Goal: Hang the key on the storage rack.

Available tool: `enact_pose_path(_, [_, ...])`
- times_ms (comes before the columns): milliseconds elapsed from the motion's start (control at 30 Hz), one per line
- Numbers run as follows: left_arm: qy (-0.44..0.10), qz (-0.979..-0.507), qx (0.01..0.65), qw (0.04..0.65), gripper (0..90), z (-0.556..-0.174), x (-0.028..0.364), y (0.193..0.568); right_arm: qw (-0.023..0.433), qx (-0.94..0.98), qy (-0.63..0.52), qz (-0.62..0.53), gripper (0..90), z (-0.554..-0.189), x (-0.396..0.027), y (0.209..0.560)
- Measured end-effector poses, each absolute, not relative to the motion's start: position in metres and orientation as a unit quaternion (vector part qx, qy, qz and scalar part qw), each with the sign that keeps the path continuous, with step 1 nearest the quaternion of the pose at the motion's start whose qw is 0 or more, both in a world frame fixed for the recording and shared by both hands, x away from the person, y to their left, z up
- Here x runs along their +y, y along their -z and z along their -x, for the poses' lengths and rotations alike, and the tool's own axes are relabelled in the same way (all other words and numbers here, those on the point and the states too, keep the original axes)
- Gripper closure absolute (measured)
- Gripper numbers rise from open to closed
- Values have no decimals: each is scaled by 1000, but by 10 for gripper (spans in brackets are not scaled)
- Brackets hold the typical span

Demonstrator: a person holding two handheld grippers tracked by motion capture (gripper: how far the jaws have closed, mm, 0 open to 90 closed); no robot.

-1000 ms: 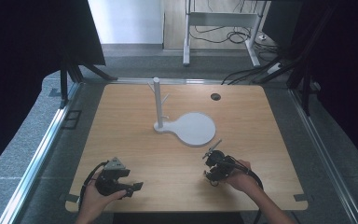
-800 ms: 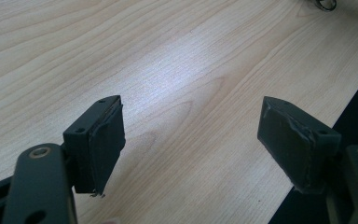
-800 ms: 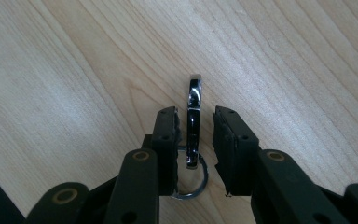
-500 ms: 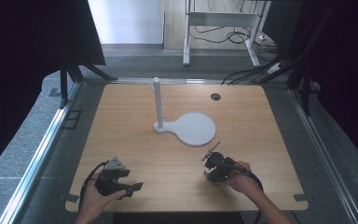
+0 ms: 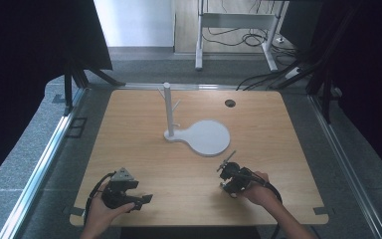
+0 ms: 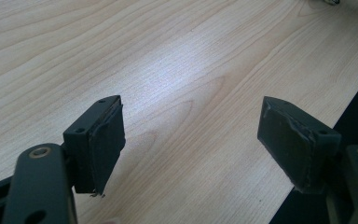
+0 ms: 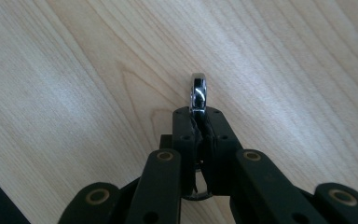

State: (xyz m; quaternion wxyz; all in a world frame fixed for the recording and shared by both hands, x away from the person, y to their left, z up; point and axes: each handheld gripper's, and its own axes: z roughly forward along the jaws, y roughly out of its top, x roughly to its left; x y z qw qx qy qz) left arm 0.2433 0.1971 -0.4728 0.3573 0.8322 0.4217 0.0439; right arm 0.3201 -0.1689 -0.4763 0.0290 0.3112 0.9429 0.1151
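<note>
My right gripper [image 7: 198,112] is shut on a shiny metal ring [image 7: 198,91]. The ring stands edge-on and its top pokes out past the fingertips, just above the wooden table [image 7: 284,56]. The jaws have just been closing with the ring between them. In the high view the right gripper [image 5: 224,172] lies low at the table's front right, in a person's hand. My left gripper [image 6: 191,140] is open with nothing between its pads, over bare wood near the front edge. In the high view it [image 5: 146,199] sits at the front left.
A white stand with an upright post [image 5: 168,109] and a round flat base [image 5: 209,137] sits mid-table, beyond both grippers. A small dark hole [image 5: 230,103] marks the far side of the table [image 5: 129,134]. Metal rails run along both sides.
</note>
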Motion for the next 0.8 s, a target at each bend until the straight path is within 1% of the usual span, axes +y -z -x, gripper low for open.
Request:
enact_pose_path(433, [-45, -831, 423, 358, 235, -243, 199, 472, 53, 936, -146, -315, 849, -328, -174, 448])
enact_pose_path(800, [-46, -831, 422, 358, 234, -243, 200, 472, 71, 933, -165, -312, 849, -336, -168, 427])
